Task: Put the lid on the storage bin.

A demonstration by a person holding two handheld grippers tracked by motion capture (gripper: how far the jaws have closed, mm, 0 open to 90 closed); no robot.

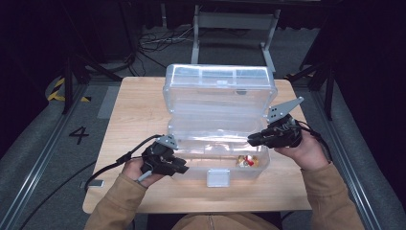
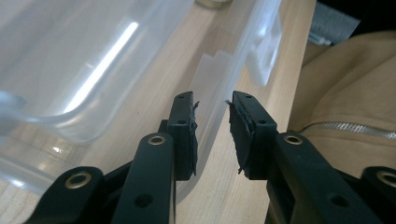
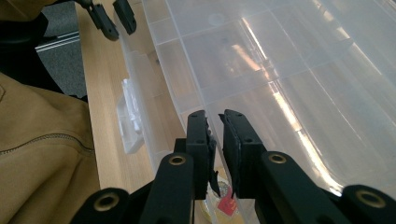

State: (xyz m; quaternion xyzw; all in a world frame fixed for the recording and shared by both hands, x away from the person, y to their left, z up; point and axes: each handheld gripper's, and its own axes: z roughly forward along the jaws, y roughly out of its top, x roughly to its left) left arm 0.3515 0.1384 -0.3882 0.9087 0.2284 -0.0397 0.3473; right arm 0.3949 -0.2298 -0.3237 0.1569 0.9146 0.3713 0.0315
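So far your clear plastic storage box (image 1: 218, 158) sits open mid-table. Your left gripper (image 2: 212, 133) straddles its front wall, jaws apart; your right gripper (image 3: 215, 140) pinches the tray edge. Lifting that tray remains, seemingly.

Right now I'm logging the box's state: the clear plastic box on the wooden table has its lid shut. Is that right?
No. The clear plastic box on the wooden table has its lid open, standing up behind the base; the high view shows it.

Left gripper (image 2: 212, 135) fingers straddle the clear box (image 2: 219, 102) wall; pads apart.
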